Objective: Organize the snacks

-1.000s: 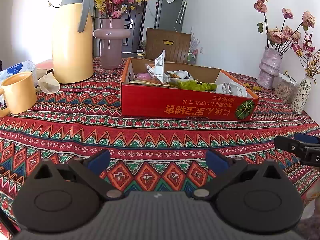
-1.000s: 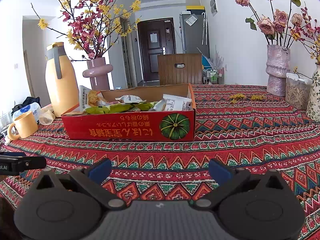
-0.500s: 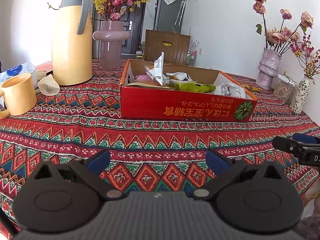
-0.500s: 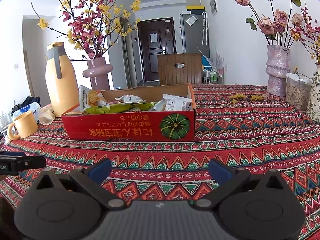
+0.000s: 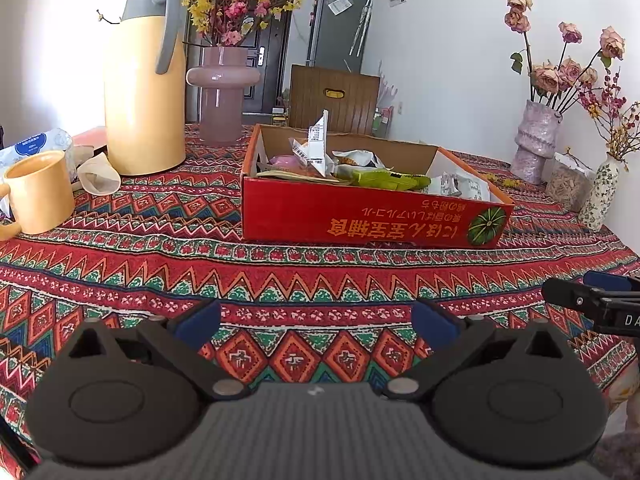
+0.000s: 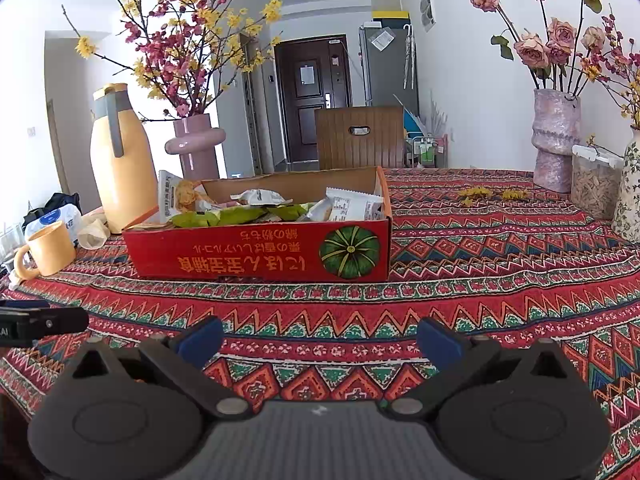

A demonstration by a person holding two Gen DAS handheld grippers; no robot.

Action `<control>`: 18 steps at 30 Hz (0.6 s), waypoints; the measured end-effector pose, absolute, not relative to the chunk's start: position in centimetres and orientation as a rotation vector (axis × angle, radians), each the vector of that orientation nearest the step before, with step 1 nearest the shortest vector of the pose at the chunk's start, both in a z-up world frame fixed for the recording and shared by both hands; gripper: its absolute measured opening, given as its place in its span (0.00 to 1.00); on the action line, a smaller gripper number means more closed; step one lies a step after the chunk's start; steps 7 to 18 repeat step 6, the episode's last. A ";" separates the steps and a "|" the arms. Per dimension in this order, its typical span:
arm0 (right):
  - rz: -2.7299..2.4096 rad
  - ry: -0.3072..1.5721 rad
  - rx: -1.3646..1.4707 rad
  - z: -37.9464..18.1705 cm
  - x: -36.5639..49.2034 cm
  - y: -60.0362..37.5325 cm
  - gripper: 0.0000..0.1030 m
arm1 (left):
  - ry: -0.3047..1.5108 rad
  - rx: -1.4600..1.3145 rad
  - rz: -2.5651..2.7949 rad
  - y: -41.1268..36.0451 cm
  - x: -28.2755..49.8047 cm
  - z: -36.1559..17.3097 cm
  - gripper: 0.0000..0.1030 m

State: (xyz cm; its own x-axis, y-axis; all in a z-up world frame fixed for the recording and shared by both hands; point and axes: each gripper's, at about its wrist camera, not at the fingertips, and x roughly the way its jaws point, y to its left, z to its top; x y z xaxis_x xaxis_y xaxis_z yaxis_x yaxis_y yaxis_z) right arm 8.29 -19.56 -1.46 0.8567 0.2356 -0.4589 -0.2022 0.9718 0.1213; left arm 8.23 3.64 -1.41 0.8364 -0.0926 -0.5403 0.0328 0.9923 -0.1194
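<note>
Glossy cardboard box [image 5: 360, 216], woven tablecloth [image 5: 200, 280]

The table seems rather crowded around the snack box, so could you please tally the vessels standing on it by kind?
Vases: 3, the mauve vase, the textured pink vase and the floral vase.
Jugs: 1, the yellow jug.
Mugs: 1, the yellow mug.
Clear tubs: 1, the tub.
Total: 6.

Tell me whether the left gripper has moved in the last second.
Yes, slightly. In its own view the red box and the yellow mug have slid lower, so the left gripper has tilted or lifted a little. Jaws open, empty.
</note>
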 end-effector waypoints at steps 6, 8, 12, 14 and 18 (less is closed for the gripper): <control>0.232 0.496 0.070 -1.6 8.2 -19.5 1.00 | 0.572 -0.107 -0.079 3.6 8.2 -1.5 1.00; 0.232 0.496 0.070 -1.6 8.2 -19.5 1.00 | 0.572 -0.107 -0.079 3.6 8.2 -1.5 1.00; 0.232 0.496 0.070 -1.6 8.2 -19.5 1.00 | 0.572 -0.107 -0.079 3.6 8.2 -1.5 1.00; 0.232 0.496 0.070 -1.6 8.2 -19.5 1.00 | 0.572 -0.107 -0.079 3.6 8.2 -1.5 1.00; 0.232 0.496 0.070 -1.6 8.2 -19.5 1.00 | 0.572 -0.107 -0.079 3.6 8.2 -1.5 1.00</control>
